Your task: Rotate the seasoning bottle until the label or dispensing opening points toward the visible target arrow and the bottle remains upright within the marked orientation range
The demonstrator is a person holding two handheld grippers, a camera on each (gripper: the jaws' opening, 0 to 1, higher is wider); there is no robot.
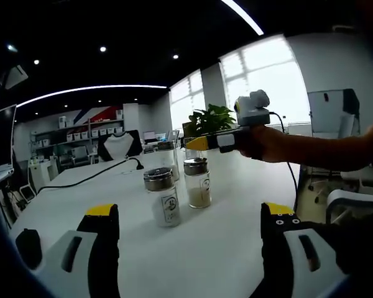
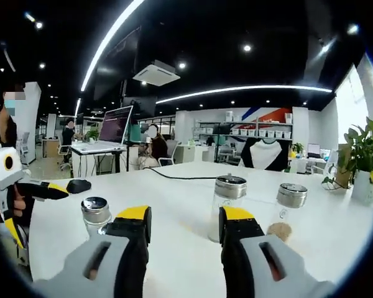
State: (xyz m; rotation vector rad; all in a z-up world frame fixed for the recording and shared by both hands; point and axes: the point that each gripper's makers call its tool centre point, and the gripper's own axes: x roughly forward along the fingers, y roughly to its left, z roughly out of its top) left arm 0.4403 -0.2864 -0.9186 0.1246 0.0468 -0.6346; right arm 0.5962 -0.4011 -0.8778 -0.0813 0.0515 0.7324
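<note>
Both grippers (image 1: 189, 220) (image 2: 183, 222) open, empty.

Office with bright windows (image 1: 261, 81), white table (image 1: 224, 248), dark ceiling.

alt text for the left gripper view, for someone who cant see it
Two upright seasoning bottles with metal lids stand close together on a white table, ahead of the left gripper with its jaws wide apart. The right gripper, held in a hand, reaches in above them.

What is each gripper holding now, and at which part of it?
Nothing is held. The left gripper is open, short of the nearest seasoning bottle. The right gripper has empty jaws, apart from the bottle ahead.
</note>
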